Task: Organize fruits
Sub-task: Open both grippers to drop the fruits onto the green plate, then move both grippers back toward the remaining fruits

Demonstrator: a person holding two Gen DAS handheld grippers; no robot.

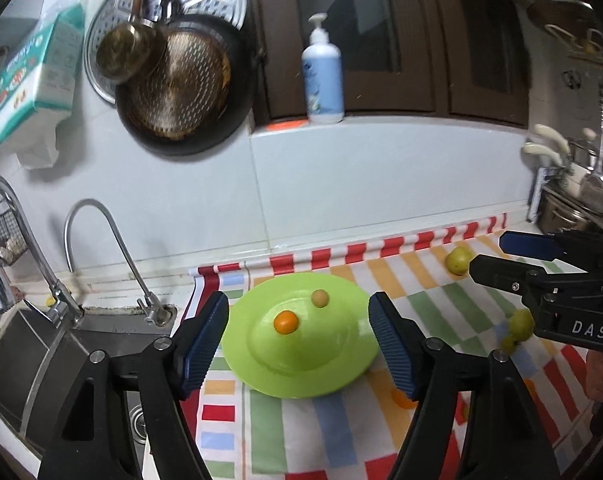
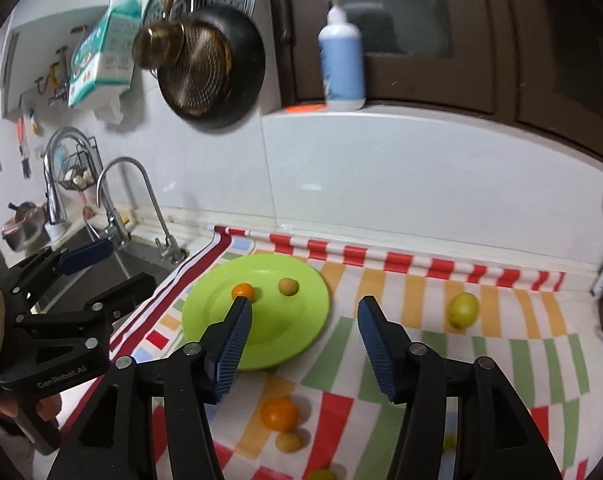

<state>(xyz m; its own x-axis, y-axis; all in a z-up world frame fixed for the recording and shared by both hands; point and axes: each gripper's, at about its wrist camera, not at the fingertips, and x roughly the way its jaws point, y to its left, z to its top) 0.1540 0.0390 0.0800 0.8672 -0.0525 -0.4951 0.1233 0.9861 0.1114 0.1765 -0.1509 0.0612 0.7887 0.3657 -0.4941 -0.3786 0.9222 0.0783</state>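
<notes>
Progress: partial. Green plate (image 2: 301, 320) holds two fruits: small orange (image 2: 243, 291) and tan round fruit (image 2: 288, 286).

Outstanding on striped cloth (image 2: 501, 360): larger orange (image 2: 279, 413), small yellow fruit (image 2: 289, 441) just beside it, yellow-green fruit (image 2: 464, 310) well apart near wall; others blurred.

Left gripper (image 1: 299, 344): jaws apart, empty. Right gripper (image 2: 303, 344): same.

Surroundings: kitchen counter, sink (image 1: 41, 360) left, pan (image 1: 181, 88) on tiled wall, pump bottle (image 1: 323, 76) on ledge.
</notes>
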